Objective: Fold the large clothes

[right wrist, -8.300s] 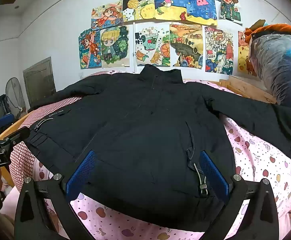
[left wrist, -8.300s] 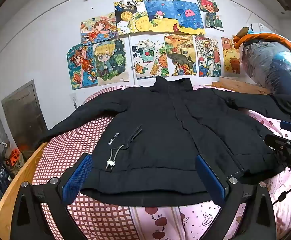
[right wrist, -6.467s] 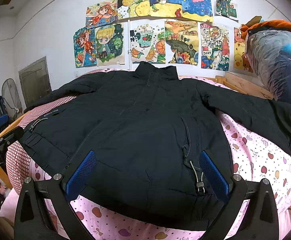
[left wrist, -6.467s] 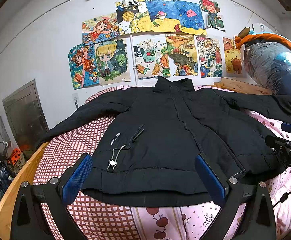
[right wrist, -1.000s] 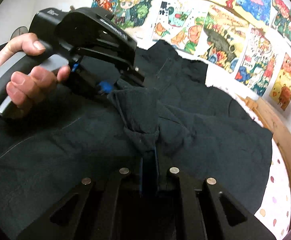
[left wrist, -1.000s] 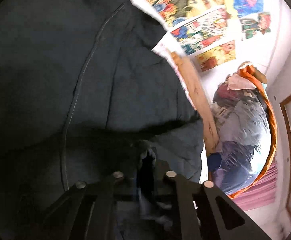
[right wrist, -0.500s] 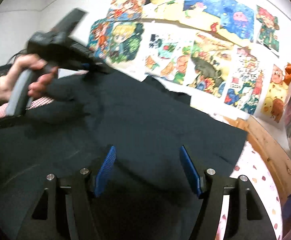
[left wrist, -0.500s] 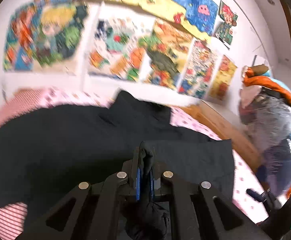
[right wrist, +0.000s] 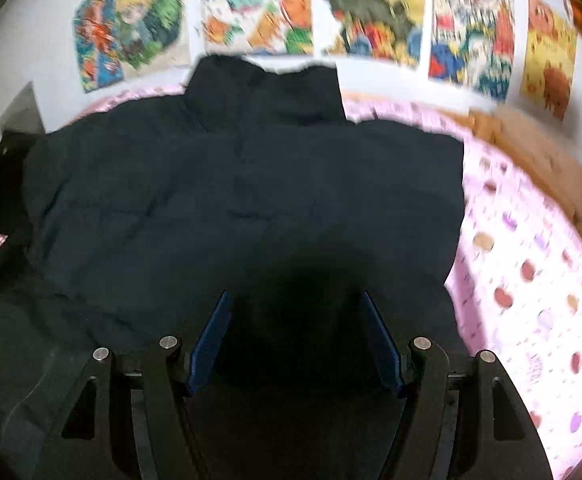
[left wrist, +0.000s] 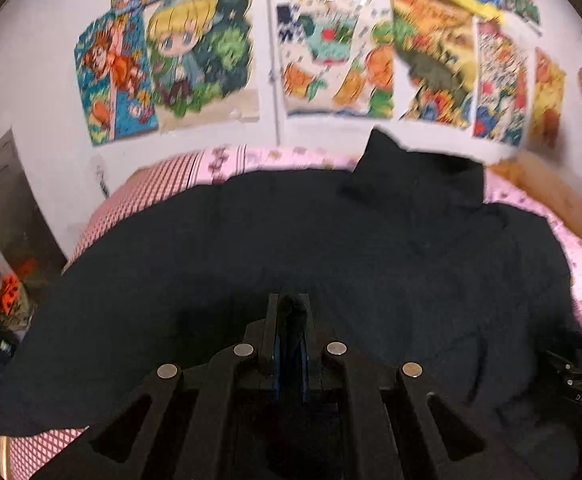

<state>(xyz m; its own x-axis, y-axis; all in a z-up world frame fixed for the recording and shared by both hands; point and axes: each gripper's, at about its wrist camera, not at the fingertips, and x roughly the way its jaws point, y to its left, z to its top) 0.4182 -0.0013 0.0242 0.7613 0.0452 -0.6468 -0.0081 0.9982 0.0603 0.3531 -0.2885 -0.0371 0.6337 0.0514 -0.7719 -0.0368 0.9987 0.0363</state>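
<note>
A large black jacket (left wrist: pixel 331 240) lies on the bed with its collar (left wrist: pixel 419 176) toward the wall. Both sleeves are folded in over the body. My left gripper (left wrist: pixel 289 304) is shut on a pinch of the jacket's black cloth, which sticks up between its pads. The right wrist view shows the same jacket (right wrist: pixel 251 200) from the other side. Above its lower part my right gripper (right wrist: pixel 295 300) is open, its blue pads (right wrist: pixel 211 340) well apart and holding nothing. The picture is blurred by motion.
The bed has a pink spotted sheet (right wrist: pixel 531 260) on the right and a red checked cover (left wrist: pixel 151 196) on the left. A wooden bed rail (right wrist: pixel 531 148) runs along the right. Posters (left wrist: pixel 331 60) cover the wall behind. A dark door (left wrist: pixel 3 208) stands far left.
My right gripper let go of the sleeve cloth, opened and drew back to the right. My left gripper, still shut on cloth, rose and swung from looking down to facing the wall.
</note>
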